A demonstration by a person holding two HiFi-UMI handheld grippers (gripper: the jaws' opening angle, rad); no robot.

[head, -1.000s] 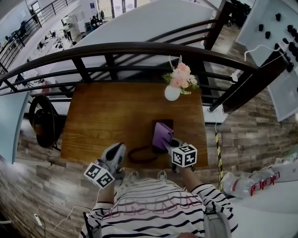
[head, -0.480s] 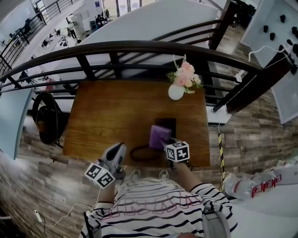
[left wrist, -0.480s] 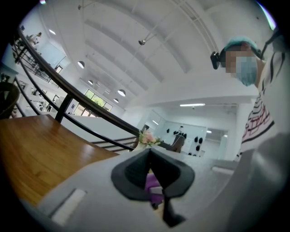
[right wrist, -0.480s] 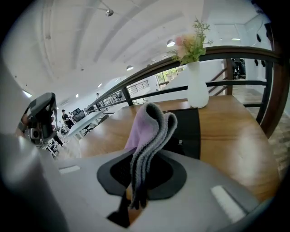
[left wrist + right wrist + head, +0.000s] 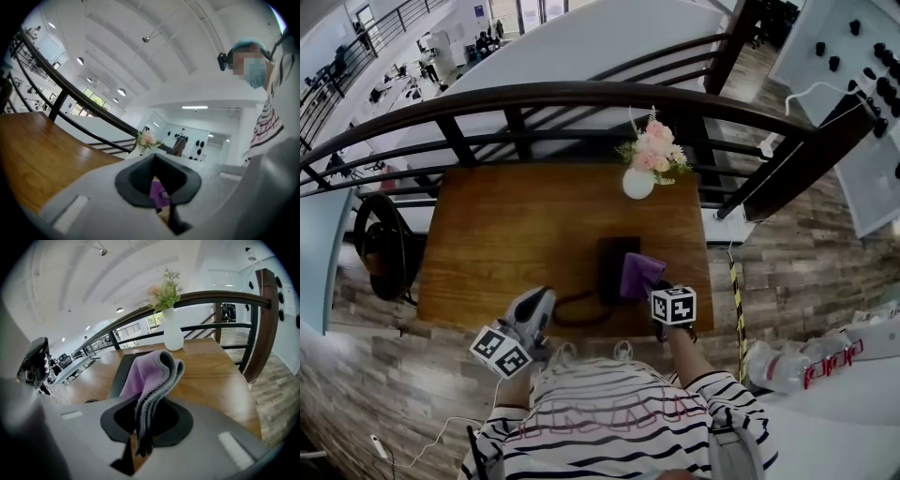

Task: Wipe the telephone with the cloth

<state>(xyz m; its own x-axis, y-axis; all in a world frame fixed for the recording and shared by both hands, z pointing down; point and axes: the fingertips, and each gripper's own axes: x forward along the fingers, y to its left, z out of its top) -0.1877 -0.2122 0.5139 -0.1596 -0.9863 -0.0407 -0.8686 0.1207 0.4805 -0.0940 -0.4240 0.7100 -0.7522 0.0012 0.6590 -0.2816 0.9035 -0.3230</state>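
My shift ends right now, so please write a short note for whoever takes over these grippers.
Right gripper: shut on the purple cloth, held over the right side of the telephone.
Left gripper: shut, empty, at the table's near edge, left of the phone cord.
Done: the cloth is in hand and at the telephone.
Left: the pictures don't show how much has been wiped, so go over the whole top.

wooden table [image 5: 516, 225] | vase [image 5: 637, 184] (pink flowers) far edge | telephone [image 5: 608, 267] near edge
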